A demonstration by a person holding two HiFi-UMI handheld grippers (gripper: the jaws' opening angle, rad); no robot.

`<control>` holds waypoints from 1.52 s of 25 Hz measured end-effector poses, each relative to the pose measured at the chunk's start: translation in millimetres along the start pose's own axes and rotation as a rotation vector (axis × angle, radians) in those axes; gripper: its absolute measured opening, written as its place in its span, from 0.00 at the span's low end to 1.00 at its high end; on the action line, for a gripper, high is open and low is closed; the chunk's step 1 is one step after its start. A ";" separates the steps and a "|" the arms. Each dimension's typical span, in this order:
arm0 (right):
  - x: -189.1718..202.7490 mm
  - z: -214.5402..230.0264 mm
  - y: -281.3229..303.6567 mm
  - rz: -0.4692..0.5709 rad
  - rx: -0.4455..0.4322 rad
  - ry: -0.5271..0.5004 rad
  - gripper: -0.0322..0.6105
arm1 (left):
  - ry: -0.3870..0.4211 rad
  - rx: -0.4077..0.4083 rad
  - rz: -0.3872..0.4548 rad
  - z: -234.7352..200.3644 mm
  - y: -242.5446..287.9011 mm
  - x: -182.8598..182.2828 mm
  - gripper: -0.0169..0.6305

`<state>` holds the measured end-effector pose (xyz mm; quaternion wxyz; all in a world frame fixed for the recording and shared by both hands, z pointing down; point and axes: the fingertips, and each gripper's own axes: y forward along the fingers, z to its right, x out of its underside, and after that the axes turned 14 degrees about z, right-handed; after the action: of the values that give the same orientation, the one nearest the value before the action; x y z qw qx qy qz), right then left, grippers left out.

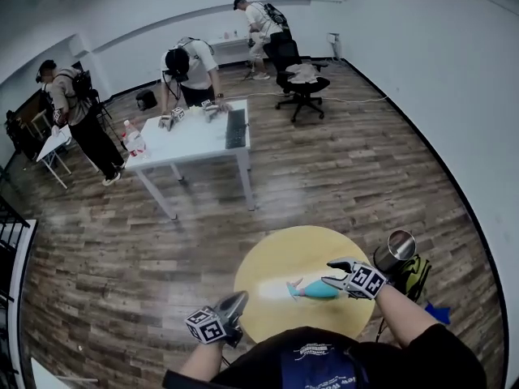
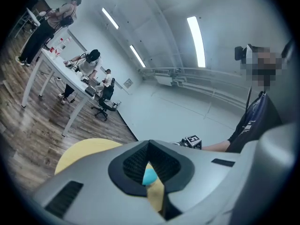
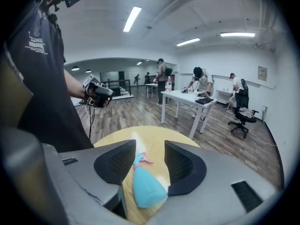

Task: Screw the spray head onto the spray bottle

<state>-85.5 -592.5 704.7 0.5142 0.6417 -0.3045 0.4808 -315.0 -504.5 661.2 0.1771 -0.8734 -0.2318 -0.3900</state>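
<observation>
Two risks are judged from here. The teal plastic spray bottle (image 1: 316, 291) is laid on its side on the round yellow table (image 1: 276, 254), between the parted jaws of the right gripper (image 1: 328, 272) and not yet pressed by them. Being rounded, it could be rolled aside if pinched off-centre. The left gripper (image 1: 240, 297) is held closed and empty by the table's edge, so the pink-tipped spray head (image 3: 140, 159) is left unsteadied.

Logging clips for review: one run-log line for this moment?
spray bottle: lying on round table | right gripper: jaws open, bottle between them | left gripper: jaws shut, empty
</observation>
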 end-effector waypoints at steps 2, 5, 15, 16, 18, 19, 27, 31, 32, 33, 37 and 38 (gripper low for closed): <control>14.8 10.5 1.8 -0.038 -0.052 -0.048 0.41 | -0.002 -0.011 -0.012 6.3 15.2 16.5 0.03; 47.8 15.2 10.1 -0.144 -0.162 -0.100 0.51 | -0.012 -0.042 -0.022 12.8 29.9 32.6 0.03; 177.1 12.0 38.5 -0.571 -0.341 -0.220 0.77 | -0.008 -0.140 -0.035 -2.1 11.9 48.1 0.03; 184.7 12.6 41.9 -0.601 -0.347 -0.229 0.77 | -0.008 -0.145 -0.038 -6.0 8.7 48.3 0.03; 199.9 13.4 47.0 -0.664 -0.362 -0.259 0.77 | -0.012 -0.156 -0.042 -13.0 3.9 48.5 0.03; 208.5 14.0 48.6 -0.697 -0.368 -0.276 0.77 | -0.015 -0.160 -0.045 -16.0 1.7 48.7 0.03; 249.2 16.9 58.4 -0.838 -0.382 -0.350 0.79 | -0.032 -0.180 -0.052 -34.8 -14.5 44.5 0.03; 245.8 17.8 63.3 -0.830 -0.412 -0.354 0.78 | -0.035 -0.184 -0.054 -38.5 -15.0 40.2 0.03; 244.9 17.2 64.4 -0.820 -0.418 -0.356 0.77 | -0.037 -0.184 -0.053 -38.2 -14.6 38.9 0.03; 244.3 16.8 64.6 -0.812 -0.421 -0.359 0.76 | -0.039 -0.184 -0.051 -37.0 -13.3 37.8 0.03; 241.1 18.8 62.2 -0.777 -0.413 -0.382 0.75 | -0.037 -0.173 -0.051 -35.0 -3.6 37.8 0.03; 239.2 19.8 61.4 -0.767 -0.406 -0.391 0.75 | -0.036 -0.168 -0.054 -35.0 -0.5 38.5 0.03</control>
<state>-49.6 -604.1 949.5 0.7026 0.6728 -0.2245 0.0574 -313.6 -510.9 712.9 0.0887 -0.8855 -0.2248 -0.3969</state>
